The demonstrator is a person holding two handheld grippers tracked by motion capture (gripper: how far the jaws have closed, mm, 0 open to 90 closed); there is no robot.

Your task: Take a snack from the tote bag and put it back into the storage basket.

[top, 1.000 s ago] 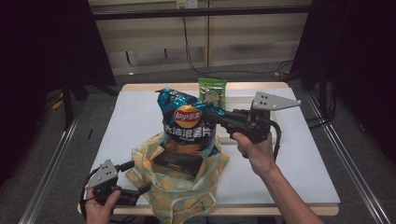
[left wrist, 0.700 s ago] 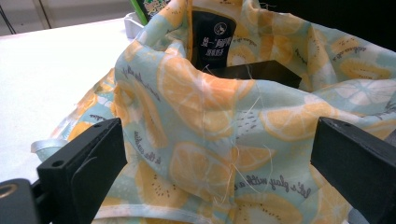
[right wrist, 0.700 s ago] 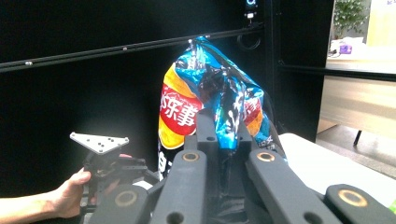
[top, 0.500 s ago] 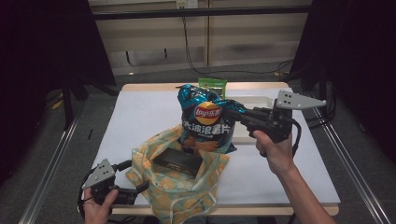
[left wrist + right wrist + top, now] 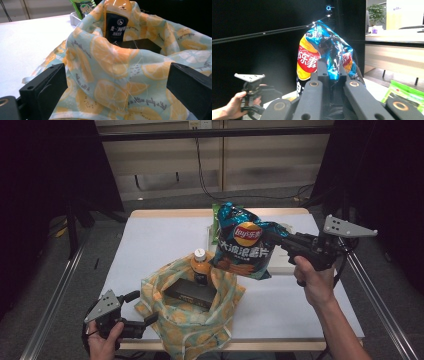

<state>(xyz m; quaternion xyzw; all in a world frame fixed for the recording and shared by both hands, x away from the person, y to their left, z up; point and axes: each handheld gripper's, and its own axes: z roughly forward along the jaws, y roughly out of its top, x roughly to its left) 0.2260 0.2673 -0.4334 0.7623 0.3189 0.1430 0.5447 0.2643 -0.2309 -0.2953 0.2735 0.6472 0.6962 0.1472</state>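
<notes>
Since a sec ago: chip bag (image 5: 244, 247) carried rightward, now in the air over table's (image 5: 150, 250) middle-right, just right of and above the tote bag (image 5: 187, 320), uncovering orange drink bottle (image 5: 200, 265) standing in tote beside black box (image 5: 192, 292). Right gripper (image 5: 280, 240) clamped on chip bag's edge. Left gripper (image 5: 145, 320) at tote's near-left edge, jaws apart, fabric between; pinch on cloth hard to tell. Green packet (image 5: 216, 217) far behind, mostly hidden by chip bag. White tray (image 5: 282, 265) partly covered too.
</notes>
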